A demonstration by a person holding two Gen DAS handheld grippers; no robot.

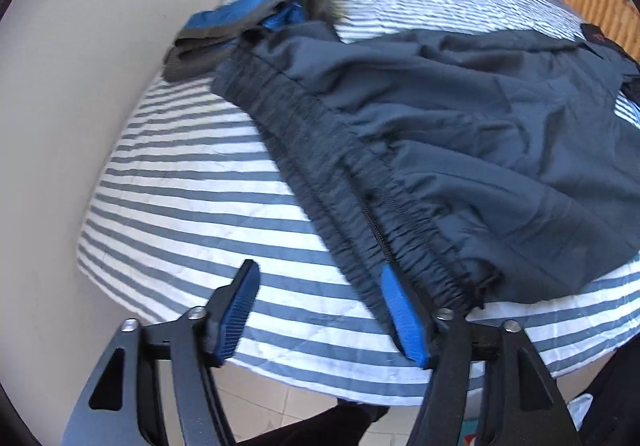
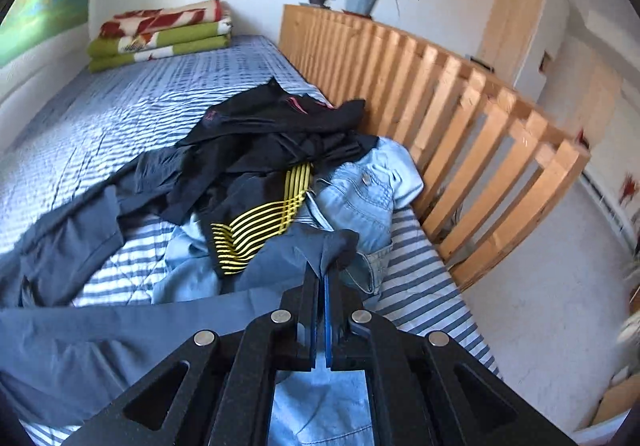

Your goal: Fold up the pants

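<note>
Dark blue-grey pants [image 1: 460, 118] lie spread on the striped bed [image 1: 192, 206], their gathered elastic waistband [image 1: 360, 206] towards me. My left gripper [image 1: 318, 268] hangs open over the bed's near edge. Its right blue pad [image 1: 400, 314] sits against the waistband's end, and its left pad [image 1: 236, 314] is over bare sheet. In the right wrist view my right gripper [image 2: 322, 272] is shut on a bunched fold of the same pants [image 2: 120, 330], which trail off to the left across the bed [image 2: 424, 286].
A pile of clothes lies mid-bed: a black garment [image 2: 280, 126], a yellow-striped piece [image 2: 260, 226] and light blue jeans [image 2: 360, 198]. A wooden slatted rail [image 2: 460, 118] runs along the right side. Folded blankets [image 2: 160, 34] sit at the head. A folded blue and grey garment [image 1: 240, 18] lies by the wall.
</note>
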